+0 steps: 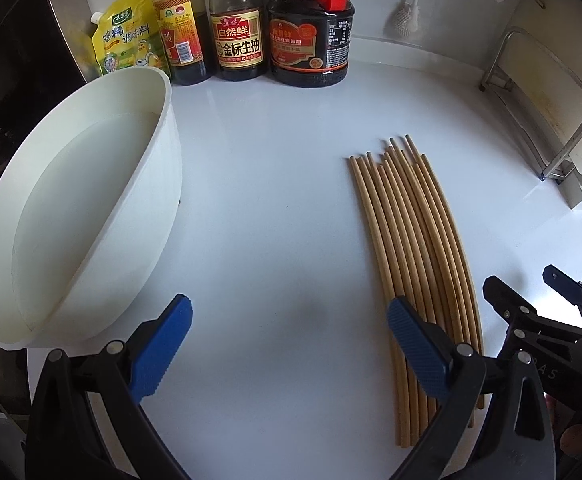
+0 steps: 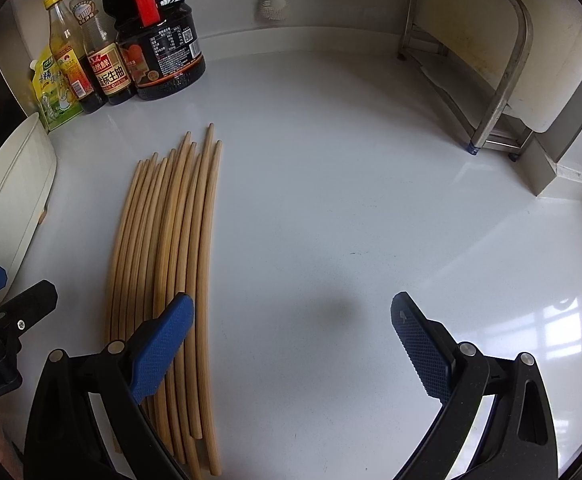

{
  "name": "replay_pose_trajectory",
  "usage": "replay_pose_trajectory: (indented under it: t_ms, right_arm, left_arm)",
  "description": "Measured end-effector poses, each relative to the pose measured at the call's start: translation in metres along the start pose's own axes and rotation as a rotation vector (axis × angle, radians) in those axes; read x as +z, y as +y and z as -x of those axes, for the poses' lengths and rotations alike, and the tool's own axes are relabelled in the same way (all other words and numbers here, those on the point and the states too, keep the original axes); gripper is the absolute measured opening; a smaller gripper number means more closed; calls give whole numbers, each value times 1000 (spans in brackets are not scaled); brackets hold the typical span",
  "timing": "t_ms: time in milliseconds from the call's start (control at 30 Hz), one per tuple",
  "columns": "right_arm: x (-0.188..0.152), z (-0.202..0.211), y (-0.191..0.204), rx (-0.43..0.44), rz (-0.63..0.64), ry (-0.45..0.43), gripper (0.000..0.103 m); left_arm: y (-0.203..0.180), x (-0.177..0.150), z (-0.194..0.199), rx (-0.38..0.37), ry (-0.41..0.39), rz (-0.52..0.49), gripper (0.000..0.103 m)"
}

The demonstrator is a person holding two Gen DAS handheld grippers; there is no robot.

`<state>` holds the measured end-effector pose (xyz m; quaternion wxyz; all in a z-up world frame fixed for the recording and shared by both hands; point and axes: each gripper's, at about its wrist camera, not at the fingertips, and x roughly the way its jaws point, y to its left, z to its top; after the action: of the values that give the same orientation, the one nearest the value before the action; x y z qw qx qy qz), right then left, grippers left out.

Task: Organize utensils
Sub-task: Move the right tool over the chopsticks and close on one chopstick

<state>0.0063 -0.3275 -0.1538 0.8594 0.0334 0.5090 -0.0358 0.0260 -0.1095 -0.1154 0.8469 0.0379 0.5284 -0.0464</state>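
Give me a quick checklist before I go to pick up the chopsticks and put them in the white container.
1. Left gripper open and empty: ok.
2. Right gripper open and empty: ok.
3. Chopsticks lying together in one bundle on the counter: ok.
4. White container has room: ok, it looks empty.
5. Path between chopsticks and container free: ok, bare counter.
6. Chopsticks centred between either gripper's fingers: not ok, they lie off to one side of both.

Wood, plastic and gloss under my fingers

My blue pads (image 2: 163, 344) look textured plastic; the chopsticks (image 2: 171, 264) are matt pale wood, the counter (image 2: 331, 200) glossy white, the tub (image 1: 91, 208) smooth white plastic, the rack (image 2: 503, 72) brushed metal.
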Motion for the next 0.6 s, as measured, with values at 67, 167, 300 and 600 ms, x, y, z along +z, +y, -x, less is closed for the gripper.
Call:
replay_pose_trajectory:
  t_ms: [67,167,300,600]
  right_arm:
    - [0,-3,3,-16,17,0,95]
    - [-1,-6,4,-30,33,8,94]
    - [-2,-9,5,-34,40,14,95]
    - [-5,-9,9,-45,76,25,95]
  left_arm:
    - [1,0,-2,2,2,1,97]
    - [3,0,-3,1,1,7,97]
    - [5,-2,-7,-11,7,26,97]
    - [0,-3,-11,-37,7,34,97]
